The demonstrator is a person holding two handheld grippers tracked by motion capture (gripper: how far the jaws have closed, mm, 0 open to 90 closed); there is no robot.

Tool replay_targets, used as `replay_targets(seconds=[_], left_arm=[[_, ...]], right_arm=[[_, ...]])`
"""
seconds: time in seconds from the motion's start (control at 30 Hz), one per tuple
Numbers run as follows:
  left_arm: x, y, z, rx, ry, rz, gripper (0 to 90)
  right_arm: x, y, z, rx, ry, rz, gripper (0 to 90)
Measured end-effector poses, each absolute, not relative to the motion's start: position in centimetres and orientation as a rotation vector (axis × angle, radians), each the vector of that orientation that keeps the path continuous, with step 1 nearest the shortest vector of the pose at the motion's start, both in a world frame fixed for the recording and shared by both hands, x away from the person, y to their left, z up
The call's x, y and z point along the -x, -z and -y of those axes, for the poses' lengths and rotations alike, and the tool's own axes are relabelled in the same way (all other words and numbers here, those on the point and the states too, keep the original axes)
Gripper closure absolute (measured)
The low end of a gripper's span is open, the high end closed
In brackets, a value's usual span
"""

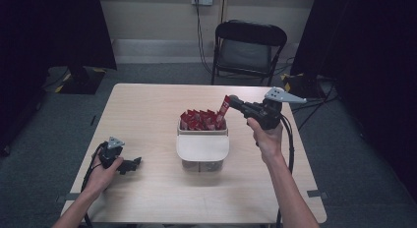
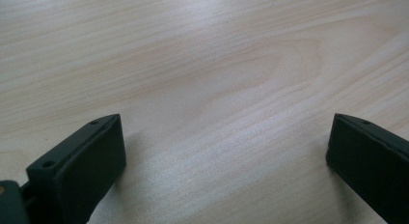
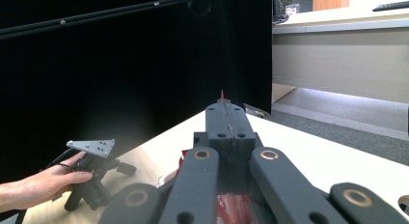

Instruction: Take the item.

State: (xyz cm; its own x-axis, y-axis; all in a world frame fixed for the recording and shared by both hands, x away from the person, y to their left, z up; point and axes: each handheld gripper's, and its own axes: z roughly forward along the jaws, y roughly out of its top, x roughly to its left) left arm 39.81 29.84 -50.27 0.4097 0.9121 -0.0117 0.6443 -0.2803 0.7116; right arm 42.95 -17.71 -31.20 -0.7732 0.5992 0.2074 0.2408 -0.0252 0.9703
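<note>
A clear box [image 1: 202,133] stands mid-table, its far half packed with several upright red packets [image 1: 196,120]. A white lid [image 1: 202,148] covers its near half. My right gripper [image 1: 231,101] hovers over the box's far right corner, shut on one red packet [image 1: 224,106] that hangs tilted above the others. In the right gripper view the jaws [image 3: 225,108] are pressed together, with the packet's red edge [image 3: 222,94] sticking out past them. My left gripper [image 1: 135,163] rests on the table [image 1: 147,105] at the near left. Its jaws [image 2: 224,151] stand wide open over bare wood.
A black folding chair [image 1: 248,46] stands beyond the table's far edge. Dark curtains hang at both sides of the room. Cables run over the floor at the right. The left hand with its gripper [image 3: 91,175] appears low in the right gripper view.
</note>
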Motion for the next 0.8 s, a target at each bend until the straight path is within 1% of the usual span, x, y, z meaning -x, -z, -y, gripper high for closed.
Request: replay_targets(seconds=[0.8], left_arm=[[-39.9,50.3,-29.8,-2.031,-0.536,-1.313,0.0]], right_arm=[[-42.3,29.7,19.0,-0.87,-1.919,-1.911,90.0]])
